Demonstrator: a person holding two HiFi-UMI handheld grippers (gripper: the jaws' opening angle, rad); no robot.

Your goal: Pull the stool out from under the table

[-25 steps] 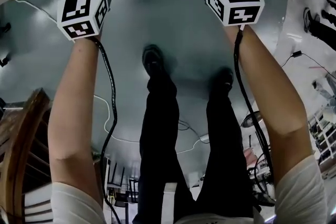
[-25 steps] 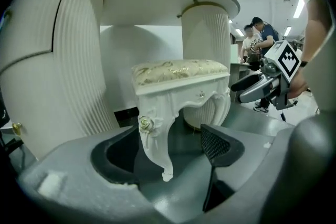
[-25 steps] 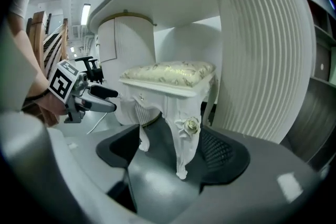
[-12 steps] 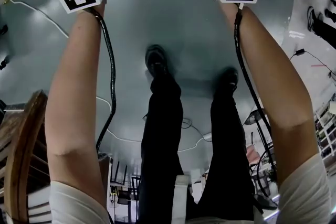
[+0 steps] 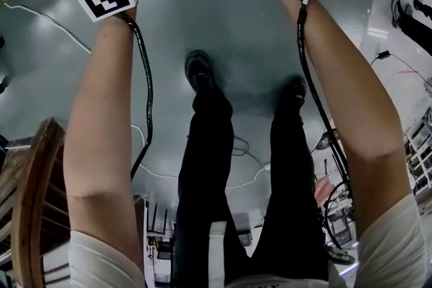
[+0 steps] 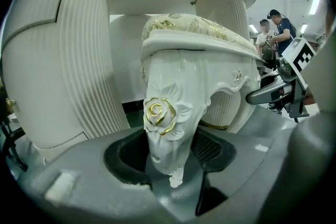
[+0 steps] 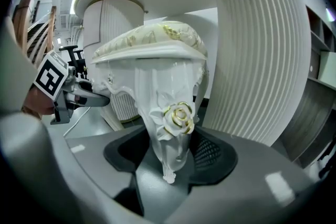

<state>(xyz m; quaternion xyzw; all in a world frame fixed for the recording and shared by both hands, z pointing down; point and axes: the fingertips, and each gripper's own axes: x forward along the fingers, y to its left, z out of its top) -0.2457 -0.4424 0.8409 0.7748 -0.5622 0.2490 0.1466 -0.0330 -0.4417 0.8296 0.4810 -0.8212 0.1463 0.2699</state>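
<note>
One stool (image 6: 199,34); left gripper (image 6: 169,159), right gripper (image 7: 169,157).

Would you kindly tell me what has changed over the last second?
The left gripper and right gripper moved forward, up the head view, and have just been closing their jaws, each on a white carved stool leg with a gold rose. The person's black shoes stayed put.

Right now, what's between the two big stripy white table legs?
The white stool with its gold-patterned cushion stands between them, shown in the left gripper view.
</note>
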